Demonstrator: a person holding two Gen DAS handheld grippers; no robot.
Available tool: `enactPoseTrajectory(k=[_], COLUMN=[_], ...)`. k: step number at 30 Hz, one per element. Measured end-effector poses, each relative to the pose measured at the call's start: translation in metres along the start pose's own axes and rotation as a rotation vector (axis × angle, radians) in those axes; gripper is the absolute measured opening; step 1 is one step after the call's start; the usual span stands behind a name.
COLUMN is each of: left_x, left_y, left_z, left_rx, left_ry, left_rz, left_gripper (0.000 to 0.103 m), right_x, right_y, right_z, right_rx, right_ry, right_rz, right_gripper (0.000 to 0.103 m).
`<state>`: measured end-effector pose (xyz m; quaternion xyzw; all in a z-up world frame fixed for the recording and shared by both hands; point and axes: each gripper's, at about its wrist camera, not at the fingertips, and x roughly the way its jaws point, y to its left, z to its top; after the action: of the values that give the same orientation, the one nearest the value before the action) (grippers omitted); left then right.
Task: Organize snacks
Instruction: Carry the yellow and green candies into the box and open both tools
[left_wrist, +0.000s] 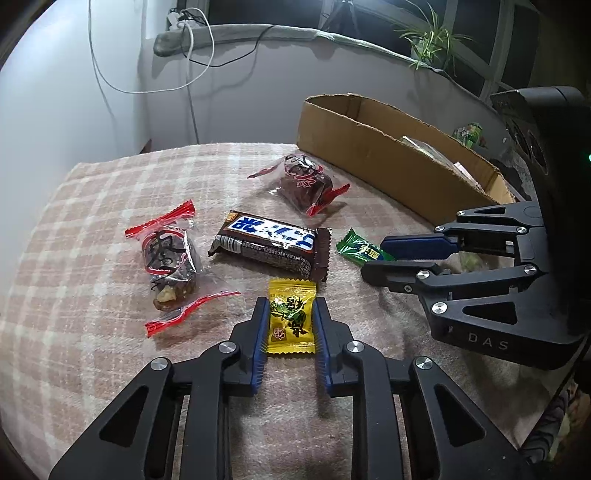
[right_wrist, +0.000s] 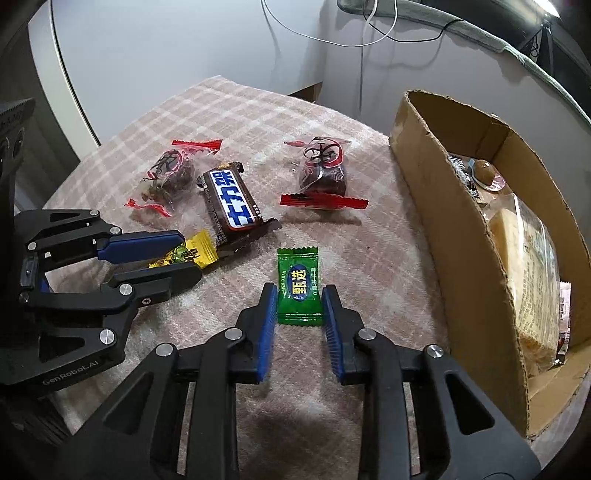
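Note:
My left gripper (left_wrist: 290, 310) is open, its blue pads on either side of a yellow candy (left_wrist: 291, 317) lying on the plaid cloth. My right gripper (right_wrist: 300, 295) is open around a green candy (right_wrist: 300, 286) on the cloth. Each gripper shows in the other view: the right gripper (left_wrist: 376, 258) at the green candy (left_wrist: 356, 249), the left gripper (right_wrist: 188, 254) at the yellow candy (right_wrist: 188, 253). A chocolate bar (left_wrist: 271, 245) (right_wrist: 231, 199) lies in the middle. Two clear red-edged date packs (left_wrist: 168, 258) (left_wrist: 303, 182) lie beside it.
An open cardboard box (right_wrist: 443, 206) stands on the right and holds several snacks, among them a large biscuit pack (right_wrist: 532, 266). The box also shows at the back right in the left wrist view (left_wrist: 369, 151). The plaid cloth (left_wrist: 92, 206) covers the table. White cables hang on the wall behind.

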<state>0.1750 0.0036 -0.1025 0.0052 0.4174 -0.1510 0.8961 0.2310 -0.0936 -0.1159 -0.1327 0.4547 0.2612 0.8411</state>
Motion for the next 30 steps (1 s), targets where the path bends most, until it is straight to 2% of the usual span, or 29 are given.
enactPoseTrajectory(k=[16,23,30], left_x=[-0.027,-0.037,-0.039], left_y=[-0.002,-0.010,-0.031], left_z=[0.008,0.024,0.059], left_rx=[-0.038,-0.047,-0.016], left_ry=[-0.080,-0.118,-0.163], left_rz=[-0.044,-0.065,-0.094], left_gripper=[0.021,0.021,0.021], right_x=[-0.055,-0.092,-0.120], right_y=[-0.008,-0.033,-0.074], right_z=[-0.012,-0.017,-0.020], right_rx=[0.040,0.090,0.153], right_ry=[-0.111,-0.175,-0.216], right_rz=[-0.007,-0.027,-0.077], right_gripper=[0.026,0.026,0.026])
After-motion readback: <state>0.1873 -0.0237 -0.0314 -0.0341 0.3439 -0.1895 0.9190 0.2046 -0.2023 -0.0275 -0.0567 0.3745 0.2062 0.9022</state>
